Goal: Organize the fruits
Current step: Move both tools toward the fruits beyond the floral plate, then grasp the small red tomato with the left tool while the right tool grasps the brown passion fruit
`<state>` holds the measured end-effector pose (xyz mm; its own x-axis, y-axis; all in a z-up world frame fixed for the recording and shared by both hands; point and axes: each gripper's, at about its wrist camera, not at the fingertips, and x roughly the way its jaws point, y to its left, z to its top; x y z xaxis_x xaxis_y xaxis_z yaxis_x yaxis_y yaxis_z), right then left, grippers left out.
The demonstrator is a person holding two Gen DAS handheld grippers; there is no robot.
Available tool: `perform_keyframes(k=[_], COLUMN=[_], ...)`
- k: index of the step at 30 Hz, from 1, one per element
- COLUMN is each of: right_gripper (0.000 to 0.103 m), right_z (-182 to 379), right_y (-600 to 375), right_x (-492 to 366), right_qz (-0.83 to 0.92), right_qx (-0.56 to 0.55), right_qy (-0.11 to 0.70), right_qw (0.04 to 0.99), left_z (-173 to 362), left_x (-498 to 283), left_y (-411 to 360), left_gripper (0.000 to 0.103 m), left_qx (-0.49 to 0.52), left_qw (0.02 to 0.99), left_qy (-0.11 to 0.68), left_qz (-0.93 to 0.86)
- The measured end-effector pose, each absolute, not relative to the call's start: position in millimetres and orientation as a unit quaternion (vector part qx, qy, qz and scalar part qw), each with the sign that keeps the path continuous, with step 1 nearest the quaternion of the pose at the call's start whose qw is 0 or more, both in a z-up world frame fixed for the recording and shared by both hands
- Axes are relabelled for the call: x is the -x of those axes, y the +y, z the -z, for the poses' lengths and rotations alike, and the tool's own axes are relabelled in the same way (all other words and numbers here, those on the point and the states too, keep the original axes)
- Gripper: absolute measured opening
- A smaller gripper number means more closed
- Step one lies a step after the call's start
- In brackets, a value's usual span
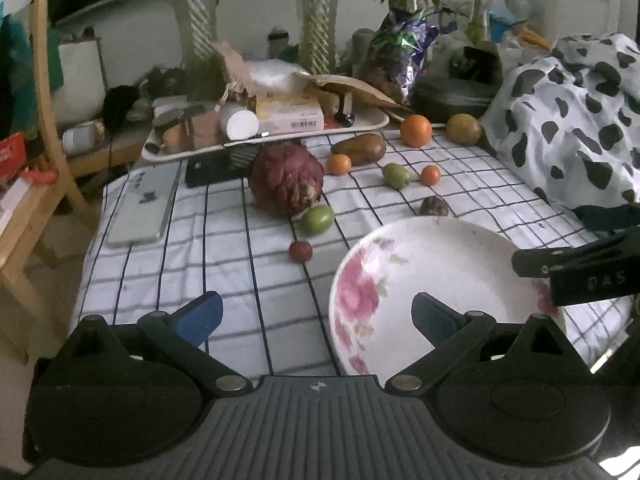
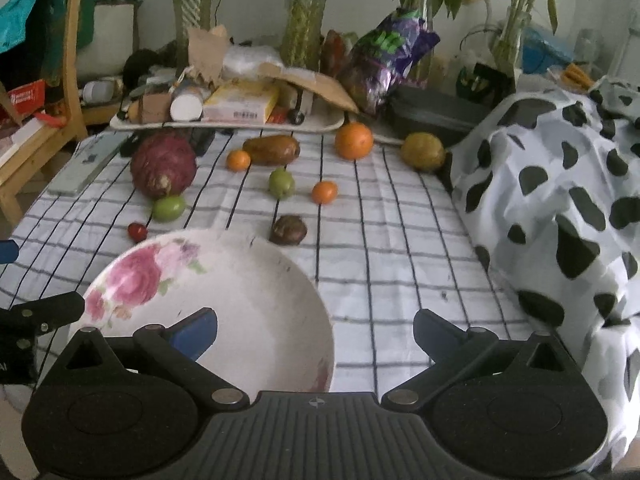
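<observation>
Checked cloth over the table, scattered with fruit around a floral plate

Beyond the plate lie a dark brown fruit, a red cherry-like fruit, two green fruits, two small oranges, a purple cabbage, a brown pear, a large orange and a yellowish fruit; a phone lies far left, a cluttered tray behind, a spotted cloth to the right

Dim, flat daylight in both views, bluish in cast. Soft, faint shadows under the fruit on the checked cloth. No hard glare; only a pale sheen on the floral plate. Strong fisheye bending, dark vignette at corners. Slightly soft and grainy throughout, background plants smeared, tongs near the lens blurred.
</observation>
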<state>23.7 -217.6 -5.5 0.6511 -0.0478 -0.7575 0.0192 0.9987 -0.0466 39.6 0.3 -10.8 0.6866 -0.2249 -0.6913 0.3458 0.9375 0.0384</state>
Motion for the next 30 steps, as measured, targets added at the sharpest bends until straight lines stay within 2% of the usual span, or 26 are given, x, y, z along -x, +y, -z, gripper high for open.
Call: perform_keyframes(k=[20, 25, 26, 27, 30], right_gripper=[0.103, 0.103, 0.103, 0.103, 0.103], right_z=[19, 24, 24, 25, 27], right_y=[-240, -246, -247, -247, -249], right_x=[-69, -86, -88, -91, -100], right_qz=[-0.009, -0.013, -0.015, -0.017, -0.019], right_qx=[-0.017, -0.027, -0.029, -0.03, -0.03], right_qy=[0.417, 0.427, 0.428, 0.427, 0.431], right_qw=[0.909, 0.904, 0.903, 0.903, 0.902], left_z=[31, 41, 42, 44, 50], left_x=[-113, -135, -139, -143, -152], left_y=[12, 28, 30, 33, 34], left_gripper=[0.102, 0.101, 0.097, 0.083, 0.078], left_qx=[-0.058, -0.024, -0.015, -0.004, 0.007], left_qw=[0.896, 0.888, 0.887, 0.885, 0.877], left_qy=[0.394, 0.413, 0.416, 0.419, 0.433], left_qz=[0.198, 0.199, 0.201, 0.203, 0.207])
